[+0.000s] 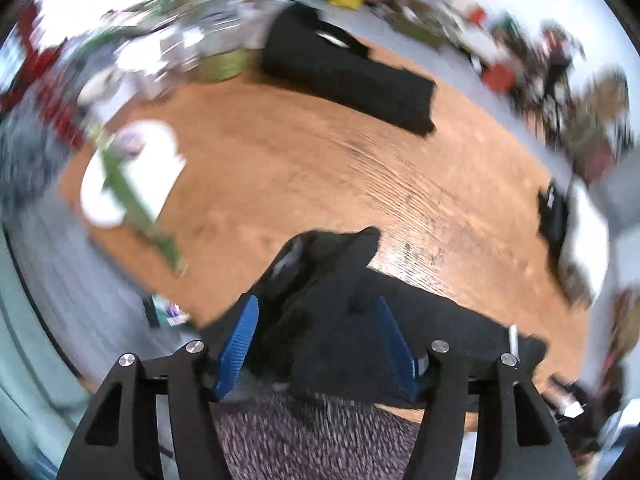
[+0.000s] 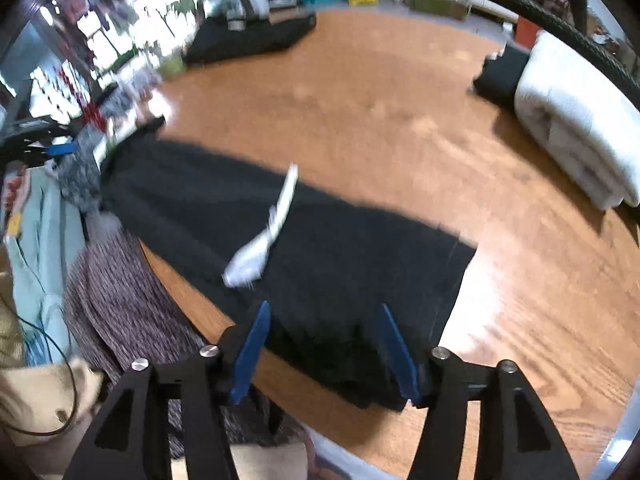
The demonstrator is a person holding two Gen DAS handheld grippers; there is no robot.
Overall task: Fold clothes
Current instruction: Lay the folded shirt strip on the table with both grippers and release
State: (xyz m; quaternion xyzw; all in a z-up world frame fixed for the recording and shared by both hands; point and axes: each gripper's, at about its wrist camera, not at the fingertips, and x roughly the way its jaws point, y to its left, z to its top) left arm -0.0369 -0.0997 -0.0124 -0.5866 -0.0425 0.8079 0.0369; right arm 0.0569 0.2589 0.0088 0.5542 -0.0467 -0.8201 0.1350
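A black garment point(image 2: 320, 248) lies across the near part of the wooden table point(image 2: 360, 112), with a white tag point(image 2: 264, 236) on top of it. In the left wrist view the same garment point(image 1: 420, 328) lies under and between my fingers, with a raised fold point(image 1: 320, 256) standing up between the blue pads. My left gripper point(image 1: 318, 320) is open around that fold. My right gripper point(image 2: 324, 320) is open, its blue pads point(image 2: 252, 352) spread over the garment's near edge.
A folded black garment point(image 1: 344, 68) lies at the table's far side. A folded white blanket point(image 2: 576, 120) and a dark item point(image 2: 500, 72) lie at the right. White paper with a green strip point(image 1: 132, 176) lies at the left. A purple knit cloth point(image 1: 312, 436) hangs below the near edge.
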